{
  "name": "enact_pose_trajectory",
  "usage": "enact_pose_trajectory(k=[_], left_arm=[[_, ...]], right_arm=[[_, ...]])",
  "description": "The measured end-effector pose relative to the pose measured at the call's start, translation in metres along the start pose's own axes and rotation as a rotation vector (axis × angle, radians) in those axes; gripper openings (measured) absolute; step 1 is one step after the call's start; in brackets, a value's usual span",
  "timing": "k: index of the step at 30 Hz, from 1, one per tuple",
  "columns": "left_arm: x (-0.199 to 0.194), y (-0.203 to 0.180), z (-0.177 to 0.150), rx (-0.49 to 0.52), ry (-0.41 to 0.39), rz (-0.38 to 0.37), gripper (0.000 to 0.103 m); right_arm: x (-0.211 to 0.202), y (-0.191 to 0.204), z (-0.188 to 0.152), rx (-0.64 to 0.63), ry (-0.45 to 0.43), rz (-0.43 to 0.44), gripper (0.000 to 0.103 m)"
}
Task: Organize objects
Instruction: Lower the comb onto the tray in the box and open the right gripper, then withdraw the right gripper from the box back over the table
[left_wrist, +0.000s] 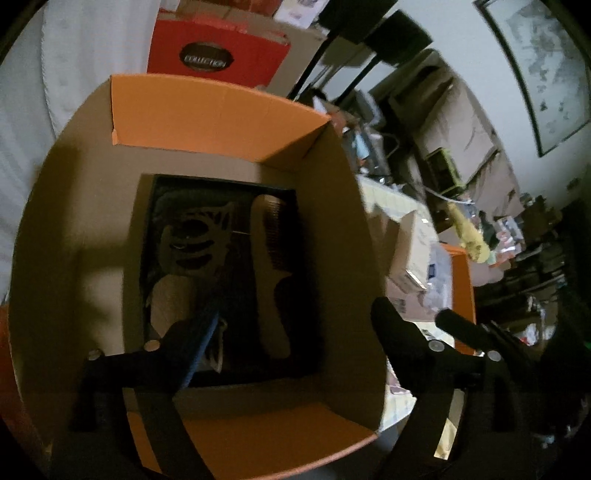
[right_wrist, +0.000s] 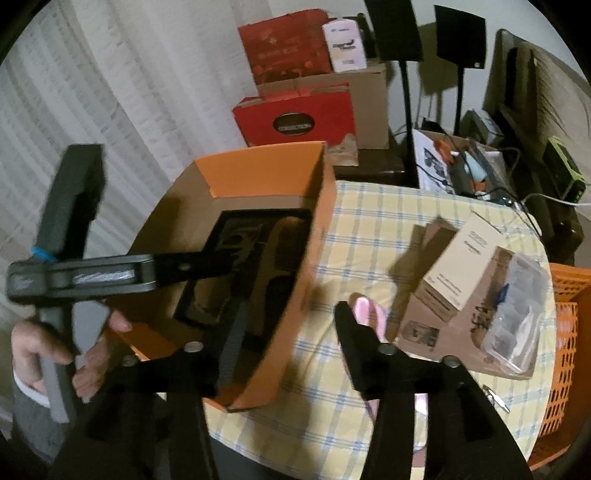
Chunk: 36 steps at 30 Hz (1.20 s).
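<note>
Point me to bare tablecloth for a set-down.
Free: checked cloth between the orange box and the brown boxes, toward the table's far edge. Crowded: right side, with the clear plastic case atop them.

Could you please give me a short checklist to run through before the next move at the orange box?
1. Orange box open at the top: ok, flaps up and interior visible.
2. Left gripper open: ok, fingers spread wide with nothing between them.
3. Right gripper open: ok, fingers spread, straddling the box wall.
4. Comb lying flat in the black tray: ok.
5. Free space in the tray for another item: cannot tell, interior is dark.
6. Pink item on the checked tablecloth, near the right gripper's finger: ok, though its far end is hidden.
</note>
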<state>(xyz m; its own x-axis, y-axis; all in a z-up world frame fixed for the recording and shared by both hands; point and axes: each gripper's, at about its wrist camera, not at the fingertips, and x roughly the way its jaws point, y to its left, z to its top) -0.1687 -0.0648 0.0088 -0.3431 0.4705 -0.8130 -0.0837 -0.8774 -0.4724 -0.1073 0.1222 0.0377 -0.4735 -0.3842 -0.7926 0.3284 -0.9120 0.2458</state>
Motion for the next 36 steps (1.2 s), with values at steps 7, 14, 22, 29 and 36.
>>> enact_pose_trajectory(k=[7, 14, 22, 29, 36], left_arm=[[-0.016, -0.025, -0.020, 0.066, -0.055, 0.008, 0.100], [-0.018, -0.051, -0.033, 0.115, -0.067, 0.023, 0.100], [-0.014, -0.087, -0.048, 0.206, -0.090, 0.057, 0.101], [0.001, -0.115, -0.051, 0.269, -0.103, 0.078, 0.101], [0.030, -0.155, -0.042, 0.352, -0.089, 0.124, 0.101]], right_arm=[[-0.012, -0.024, -0.013, 0.039, -0.010, -0.039, 0.070], [-0.030, -0.054, -0.024, 0.080, -0.030, -0.089, 0.077], [-0.050, -0.094, -0.038, 0.138, -0.053, -0.170, 0.078], [-0.061, -0.133, -0.051, 0.201, -0.061, -0.225, 0.079], [-0.064, -0.166, -0.054, 0.256, -0.060, -0.274, 0.079]])
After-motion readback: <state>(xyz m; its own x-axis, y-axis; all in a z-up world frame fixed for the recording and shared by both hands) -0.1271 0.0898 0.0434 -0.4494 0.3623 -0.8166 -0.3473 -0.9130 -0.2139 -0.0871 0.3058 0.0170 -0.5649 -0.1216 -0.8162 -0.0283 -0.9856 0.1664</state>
